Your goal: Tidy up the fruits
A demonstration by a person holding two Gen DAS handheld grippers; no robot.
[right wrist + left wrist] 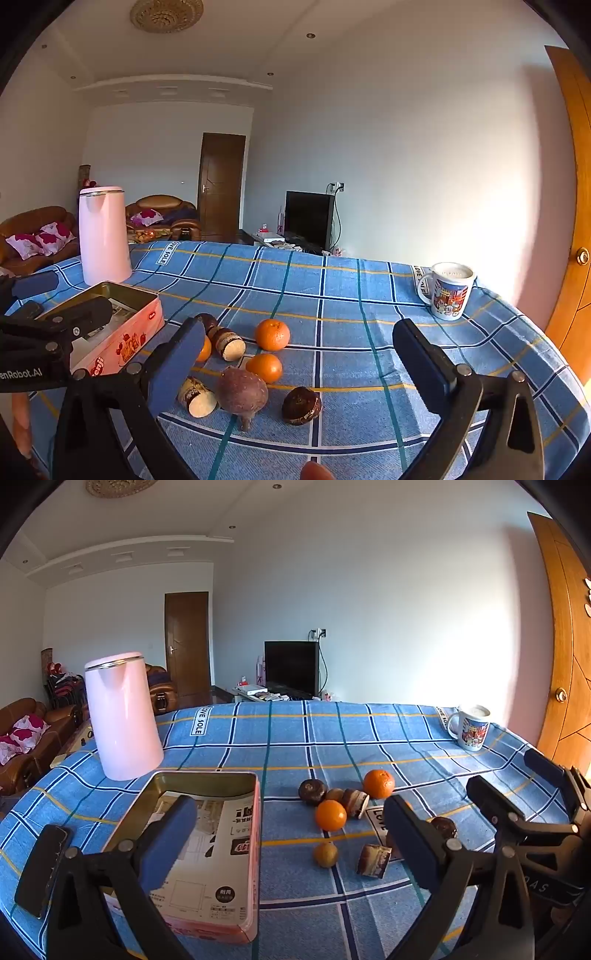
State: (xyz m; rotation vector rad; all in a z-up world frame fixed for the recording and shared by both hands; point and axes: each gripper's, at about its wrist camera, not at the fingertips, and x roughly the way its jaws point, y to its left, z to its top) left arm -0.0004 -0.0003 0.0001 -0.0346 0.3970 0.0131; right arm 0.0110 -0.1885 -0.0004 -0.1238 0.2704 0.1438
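Several fruits lie loose on the blue checked tablecloth (pixel 295 738): oranges (pixel 378 783) (pixel 330 815), a small yellowish fruit (pixel 325 854) and dark brown pieces, some cut (pixel 373 860). In the right wrist view the oranges (pixel 272 334) (pixel 264 367), a purple-brown round fruit (pixel 242 393) and a dark brown fruit (pixel 301 405) lie just ahead. An open pink tin (pixel 207 849), lined with printed paper, sits left of the fruit; it also shows in the right wrist view (pixel 122 339). My left gripper (pixel 291 845) is open above the tin's right edge. My right gripper (pixel 299 363) is open over the fruit.
A pink kettle (pixel 123 716) stands at the back left behind the tin. A printed mug (pixel 471 727) stands at the back right near the table edge. A black phone (pixel 42 867) lies left of the tin. A wooden door (pixel 565 646) is at the right.
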